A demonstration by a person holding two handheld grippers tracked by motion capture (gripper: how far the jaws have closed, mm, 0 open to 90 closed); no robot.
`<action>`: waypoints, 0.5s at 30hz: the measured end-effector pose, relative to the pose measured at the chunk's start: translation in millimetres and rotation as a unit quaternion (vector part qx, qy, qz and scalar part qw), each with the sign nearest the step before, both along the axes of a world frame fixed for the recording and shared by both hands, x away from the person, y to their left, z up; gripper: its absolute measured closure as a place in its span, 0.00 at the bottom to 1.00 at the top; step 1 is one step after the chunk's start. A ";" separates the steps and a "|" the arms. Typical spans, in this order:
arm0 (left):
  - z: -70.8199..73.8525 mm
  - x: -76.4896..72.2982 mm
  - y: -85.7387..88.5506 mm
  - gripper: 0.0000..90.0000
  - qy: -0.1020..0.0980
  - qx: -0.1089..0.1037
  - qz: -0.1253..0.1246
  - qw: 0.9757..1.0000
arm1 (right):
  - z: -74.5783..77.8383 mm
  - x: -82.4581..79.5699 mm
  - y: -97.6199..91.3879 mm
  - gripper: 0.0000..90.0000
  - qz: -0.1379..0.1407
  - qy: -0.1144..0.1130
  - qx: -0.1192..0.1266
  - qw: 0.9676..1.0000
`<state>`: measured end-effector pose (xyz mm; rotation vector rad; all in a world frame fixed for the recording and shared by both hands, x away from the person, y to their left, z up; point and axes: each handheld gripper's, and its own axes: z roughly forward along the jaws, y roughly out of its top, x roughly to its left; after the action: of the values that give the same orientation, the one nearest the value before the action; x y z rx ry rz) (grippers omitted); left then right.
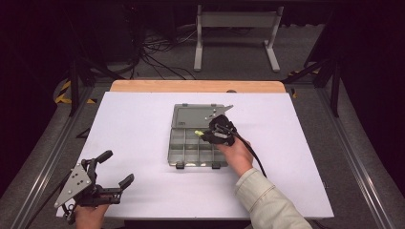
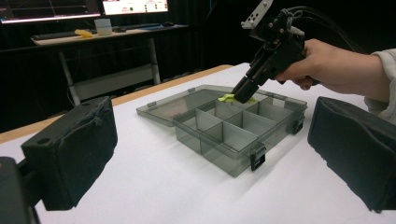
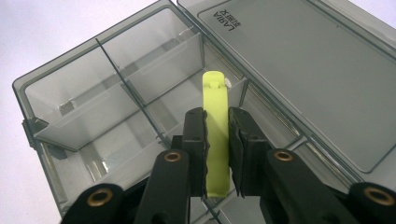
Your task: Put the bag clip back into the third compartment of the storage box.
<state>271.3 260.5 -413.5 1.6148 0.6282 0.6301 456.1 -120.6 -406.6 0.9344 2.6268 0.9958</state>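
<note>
Snugly, the right gripper pinches a flat yellow-green strip over the smoky compartment box (lid open); left gripper gapes wide.

A white sheet covers the table, with a wooden strip bare along its far edge. Beyond it a white frame stands on the grey floor, with black cables tangled to its left. Striped tape marks the floor at far left. In the left gripper view, a desk carries two lit monitors, a keyboard and a small yellow item.
</note>
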 end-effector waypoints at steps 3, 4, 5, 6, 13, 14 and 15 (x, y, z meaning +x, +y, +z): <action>0.1 0.0 0.3 0.02 0.001 0.001 0.000 1.000 | -1.0 0.1 0.6 0.87 -0.002 -0.001 0.001 1.000; 0.2 -0.1 0.3 0.02 0.001 0.001 0.000 1.000 | -1.2 0.4 0.6 0.87 0.000 0.000 0.000 1.000; 0.2 -0.1 0.3 0.02 0.001 0.001 0.000 1.000 | -1.6 0.5 0.8 0.87 -0.001 -0.001 0.000 1.000; 0.1 -0.1 0.2 0.02 0.000 0.000 0.000 1.000 | -1.6 0.5 0.8 0.87 -0.001 -0.001 0.000 1.000; 0.2 0.0 0.3 0.02 -0.001 0.001 0.000 1.000 | -3.2 1.3 -2.3 0.85 -0.010 0.004 0.006 1.000; 0.0 0.0 -0.3 0.02 -0.002 -0.002 0.000 1.000 | -2.9 1.3 -2.7 0.81 -0.009 0.003 0.006 1.000; 0.0 -0.1 -0.3 0.02 -0.002 -0.002 0.000 1.000 | -2.5 1.1 -2.9 0.78 -0.011 0.003 0.008 1.000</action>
<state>271.2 260.2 -413.5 1.6092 0.6264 0.6327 457.2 -123.4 -409.1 0.9683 2.6110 1.0112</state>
